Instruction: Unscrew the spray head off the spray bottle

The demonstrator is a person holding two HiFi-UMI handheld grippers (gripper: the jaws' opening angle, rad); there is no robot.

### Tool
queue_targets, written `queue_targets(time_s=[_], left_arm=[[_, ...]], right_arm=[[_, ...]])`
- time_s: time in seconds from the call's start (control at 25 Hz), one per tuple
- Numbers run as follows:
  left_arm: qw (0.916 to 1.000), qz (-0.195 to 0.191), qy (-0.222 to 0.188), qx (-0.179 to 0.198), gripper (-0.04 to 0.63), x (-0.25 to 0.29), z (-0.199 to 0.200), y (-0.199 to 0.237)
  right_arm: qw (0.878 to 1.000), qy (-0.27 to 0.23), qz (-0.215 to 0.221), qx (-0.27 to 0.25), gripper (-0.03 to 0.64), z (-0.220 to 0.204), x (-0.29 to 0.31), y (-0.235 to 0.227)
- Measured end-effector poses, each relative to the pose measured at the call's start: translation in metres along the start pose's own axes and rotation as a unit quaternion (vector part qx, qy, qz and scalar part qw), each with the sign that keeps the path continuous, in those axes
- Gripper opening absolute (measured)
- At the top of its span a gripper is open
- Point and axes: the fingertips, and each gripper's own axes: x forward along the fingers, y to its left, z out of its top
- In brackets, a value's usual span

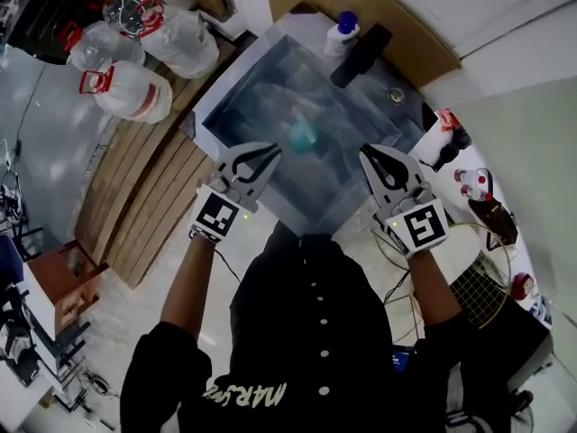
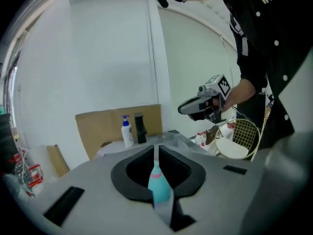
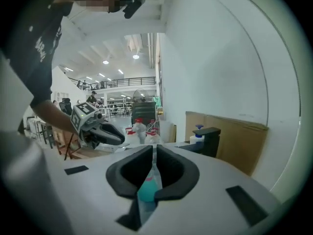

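A teal spray bottle (image 1: 302,133) with a pink band stands in a metal basin (image 1: 236,106). In the head view both grippers hover over the basin's near edge, short of the bottle. My left gripper (image 1: 274,151) is to the bottle's left and my right gripper (image 1: 365,155) to its right. The left gripper view shows the jaws of my left gripper (image 2: 156,149) shut with nothing in them, and the bottle (image 2: 157,182) shows beyond, through the slit. In the right gripper view the jaws of my right gripper (image 3: 154,149) stand nearly together, empty, with the bottle (image 3: 146,190) beyond them.
A white pump bottle (image 1: 342,32) and a black faucet (image 1: 361,54) stand at the basin's far edge. Large water jugs (image 1: 135,88) lie to the left, above wooden boards (image 1: 153,197). Small bottles (image 1: 469,183) and a racket (image 1: 482,291) are on the right.
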Motion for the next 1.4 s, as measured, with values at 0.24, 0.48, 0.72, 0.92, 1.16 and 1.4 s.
queue_targets(time_s=[0.24, 0.48, 0.72, 0.92, 1.16, 1.4], left_arm=[[0.9917, -0.089, 0.092, 0.013, 0.176, 0.048, -0.075, 0.001], [0.9728, -0.147, 0.178, 0.02, 0.293, 0.089, -0.142, 0.005], [0.9517, -0.209, 0.224, 0.026, 0.354, 0.109, -0.157, 0.007], [0.9358, -0.251, 0.232, 0.085, 0.36, 0.125, -0.175, 0.007], [0.911, -0.324, 0.22, 0.129, 0.362, 0.138, -0.189, -0.012], [0.9201, -0.321, 0.194, 0.113, 0.362, 0.149, -0.204, -0.013]], right_arm=[[0.998, 0.045, 0.044, 0.005, 0.152, -0.032, 0.053, 0.008], [0.991, 0.101, 0.088, -0.006, 0.253, -0.074, 0.115, 0.018], [0.981, 0.143, 0.123, -0.038, 0.273, -0.098, 0.149, 0.029], [0.98, 0.146, 0.132, -0.014, 0.273, -0.105, 0.16, 0.029], [0.977, 0.165, 0.137, -0.019, 0.253, -0.121, 0.171, 0.033], [0.979, 0.156, 0.129, -0.033, 0.186, -0.123, 0.174, 0.033]])
